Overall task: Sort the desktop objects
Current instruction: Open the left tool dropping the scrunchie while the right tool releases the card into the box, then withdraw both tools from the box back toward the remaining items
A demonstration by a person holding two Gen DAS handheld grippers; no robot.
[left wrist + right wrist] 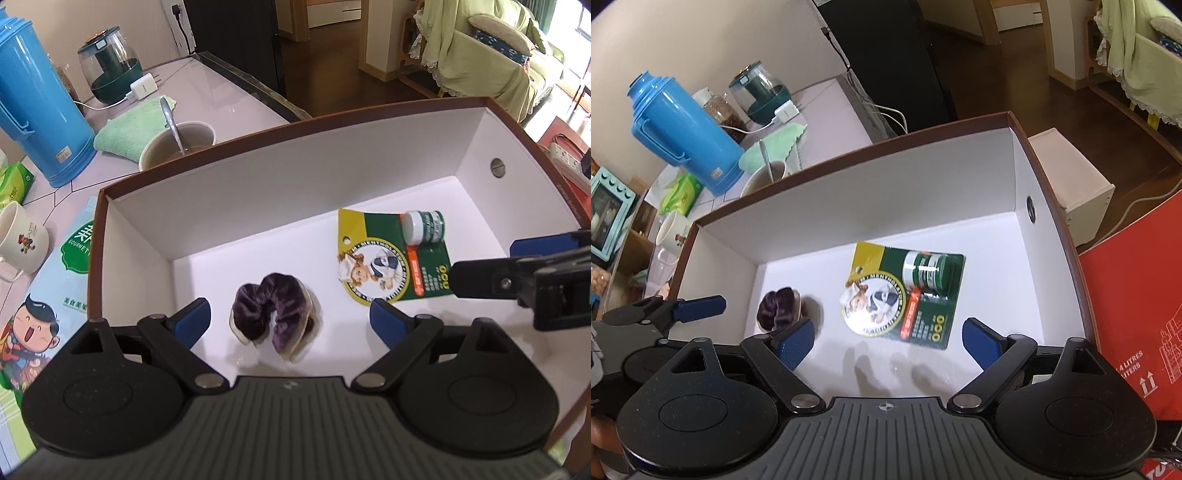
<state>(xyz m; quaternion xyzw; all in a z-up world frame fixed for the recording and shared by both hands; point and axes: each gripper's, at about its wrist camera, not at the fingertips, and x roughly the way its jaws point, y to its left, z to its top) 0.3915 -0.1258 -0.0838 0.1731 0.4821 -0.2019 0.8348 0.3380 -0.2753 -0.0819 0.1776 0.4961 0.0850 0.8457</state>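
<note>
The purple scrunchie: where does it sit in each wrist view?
Left wrist: purple scrunchie at lower centre, on the box floor.
Right wrist: purple scrunchie at lower left, on the same floor.
Shared landmark: the green ointment card, to the scrunchie's right in both.

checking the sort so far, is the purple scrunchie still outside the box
No, the purple scrunchie lies on the white floor inside the box, left of the green ointment card.

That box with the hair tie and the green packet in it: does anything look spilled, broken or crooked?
Nothing spilled or broken. The green packet lies at a slant to the box walls, and the purple hair tie sits crumpled beside it, apart.
</note>
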